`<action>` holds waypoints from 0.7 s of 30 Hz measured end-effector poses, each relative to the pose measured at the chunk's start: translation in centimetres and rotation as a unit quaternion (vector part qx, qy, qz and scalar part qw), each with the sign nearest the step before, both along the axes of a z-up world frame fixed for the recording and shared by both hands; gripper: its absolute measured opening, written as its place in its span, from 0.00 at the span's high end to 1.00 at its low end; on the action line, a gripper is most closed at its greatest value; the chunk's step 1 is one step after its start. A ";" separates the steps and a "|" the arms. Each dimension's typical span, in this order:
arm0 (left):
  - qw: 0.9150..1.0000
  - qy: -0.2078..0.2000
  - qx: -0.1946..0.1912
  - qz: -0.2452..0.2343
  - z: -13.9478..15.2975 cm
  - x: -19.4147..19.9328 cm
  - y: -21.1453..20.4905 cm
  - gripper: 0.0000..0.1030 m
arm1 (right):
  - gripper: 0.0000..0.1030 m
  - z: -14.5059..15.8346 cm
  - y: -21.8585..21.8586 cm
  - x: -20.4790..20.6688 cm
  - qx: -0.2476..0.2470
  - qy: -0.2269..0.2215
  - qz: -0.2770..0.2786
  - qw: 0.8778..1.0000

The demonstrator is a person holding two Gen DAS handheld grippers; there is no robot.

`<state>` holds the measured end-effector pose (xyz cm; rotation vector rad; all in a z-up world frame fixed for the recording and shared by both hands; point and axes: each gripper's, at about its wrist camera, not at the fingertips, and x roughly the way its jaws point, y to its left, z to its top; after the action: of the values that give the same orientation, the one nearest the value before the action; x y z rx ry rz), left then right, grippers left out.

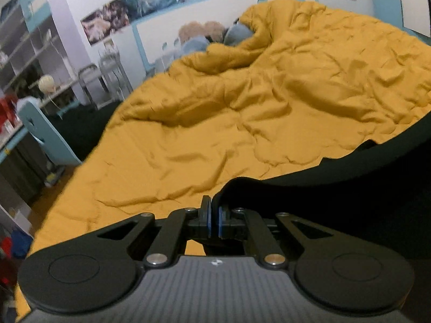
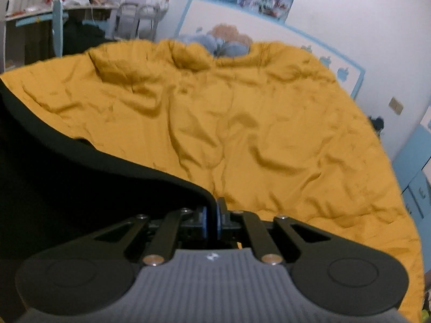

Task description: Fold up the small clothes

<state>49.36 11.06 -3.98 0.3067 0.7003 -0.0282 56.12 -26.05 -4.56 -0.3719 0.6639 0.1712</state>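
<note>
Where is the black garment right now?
The black garment is stretched between both claws above the yellow quilt: it fills the lower right of the left wrist view and the lower left of the right wrist view.

The garment (image 1: 363,193) is a plain black cloth, appearing stretched wide above a yellow quilt (image 1: 242,107). One upper corner is sitting pinched between blue pads (image 1: 207,215), the opposite corner between the other pair (image 2: 219,216). The top edge (image 2: 121,158) is sagging in a curve. Its type is probably undeterminable; no detail is showing.
</note>
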 end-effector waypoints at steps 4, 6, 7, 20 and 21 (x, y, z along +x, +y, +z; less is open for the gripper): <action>1.000 0.018 -0.013 0.015 -1.6 1.5 0.1 0.78 | 0.77 -2.9 0.0 1.8 -0.013 0.001 -0.028 1.000; 0.999 0.019 -0.025 0.020 -1.8 1.9 0.4 0.65 | 0.64 -3.2 -0.8 1.8 -0.002 -0.008 -0.053 0.999; 0.999 0.017 -0.026 0.027 -1.9 1.9 0.6 0.61 | 0.58 -3.2 -1.3 1.9 0.012 -0.008 -0.062 0.998; 0.991 0.033 -0.126 0.029 -0.3 -3.0 2.4 0.65 | 0.79 -2.8 -2.5 -5.3 0.143 0.056 -0.048 0.987; 0.990 0.037 -0.131 0.023 -0.4 -4.2 2.2 0.67 | 0.79 -2.9 -2.4 -6.5 0.150 0.062 -0.047 0.986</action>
<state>45.17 13.25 -4.37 0.0385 0.7673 -0.0876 49.64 -28.41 -7.51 -0.0412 0.7646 0.2024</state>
